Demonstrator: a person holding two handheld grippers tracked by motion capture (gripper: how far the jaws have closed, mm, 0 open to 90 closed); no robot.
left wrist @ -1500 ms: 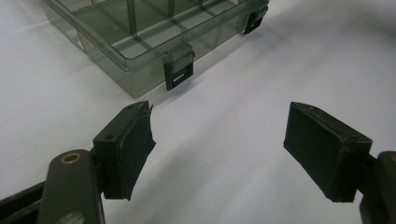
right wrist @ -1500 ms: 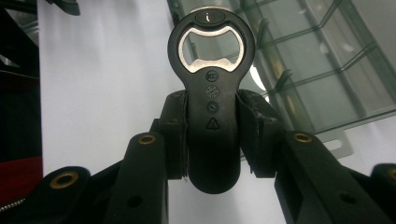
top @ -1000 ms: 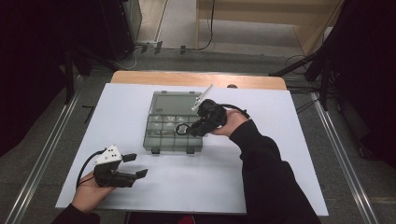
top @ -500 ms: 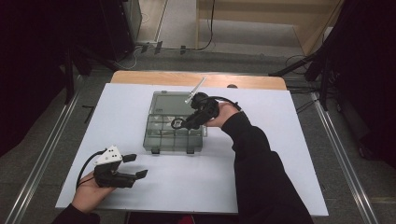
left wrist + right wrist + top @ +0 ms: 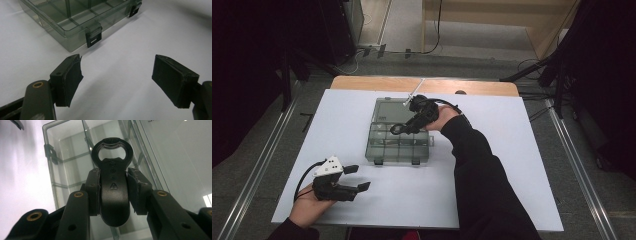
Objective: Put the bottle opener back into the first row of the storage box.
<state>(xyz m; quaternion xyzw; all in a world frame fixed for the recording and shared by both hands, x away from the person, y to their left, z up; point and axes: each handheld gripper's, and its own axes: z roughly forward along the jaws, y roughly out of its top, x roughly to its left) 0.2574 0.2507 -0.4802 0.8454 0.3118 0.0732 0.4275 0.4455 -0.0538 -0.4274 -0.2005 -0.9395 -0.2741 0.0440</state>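
Note:
A clear grey compartment box [image 5: 398, 145] lies open in the middle of the white table, its lid [image 5: 392, 111] flat behind it. My right gripper [image 5: 408, 126] hovers over the box's back row, shut on a black bottle opener [image 5: 113, 182] whose ring end [image 5: 395, 130] points left. In the right gripper view the opener stands between both pads above the box's dividers [image 5: 75, 157]. My left gripper [image 5: 358, 178] rests open near the table's front left. Its pads [image 5: 71, 77] are wide apart with nothing between them, facing the box's front latch [image 5: 93, 37].
The white sheet [image 5: 502, 165] covers the table, with bare room to the right and in front of the box. A wooden strip [image 5: 362, 82] runs along the far edge. Metal rails [image 5: 257, 170] flank the table on both sides.
My right gripper has carried the bottle opener leftward and farther back over the box. The left gripper has stayed where it was, open.

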